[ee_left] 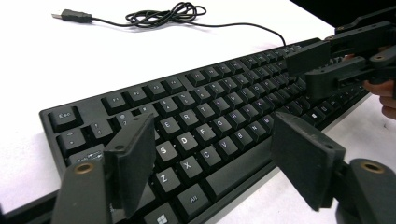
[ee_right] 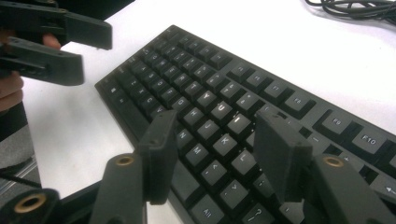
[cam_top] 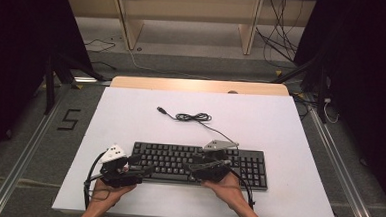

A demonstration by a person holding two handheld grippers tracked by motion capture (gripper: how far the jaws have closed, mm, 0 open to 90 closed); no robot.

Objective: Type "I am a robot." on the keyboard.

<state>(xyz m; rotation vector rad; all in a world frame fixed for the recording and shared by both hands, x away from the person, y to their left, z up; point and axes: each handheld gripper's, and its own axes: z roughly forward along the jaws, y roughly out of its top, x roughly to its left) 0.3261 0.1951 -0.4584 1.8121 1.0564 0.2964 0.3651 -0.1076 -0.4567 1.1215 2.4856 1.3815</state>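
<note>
Keyboard (cam_top: 200,164) sits flat along desk (cam_top: 280,128) near edge, both grippers' fingers open over it, left (ee_left: 215,154) and right (ee_right: 212,154) holding nothing; cable (cam_top: 193,117) loose behind, work unfinished by look.

A white table top (cam_top: 131,110) with a pale wooden far edge stands on grey floor (cam_top: 193,63), wooden shelf legs (cam_top: 128,22) behind, loose cables (cam_top: 280,38) and dark surroundings at both sides.
</note>
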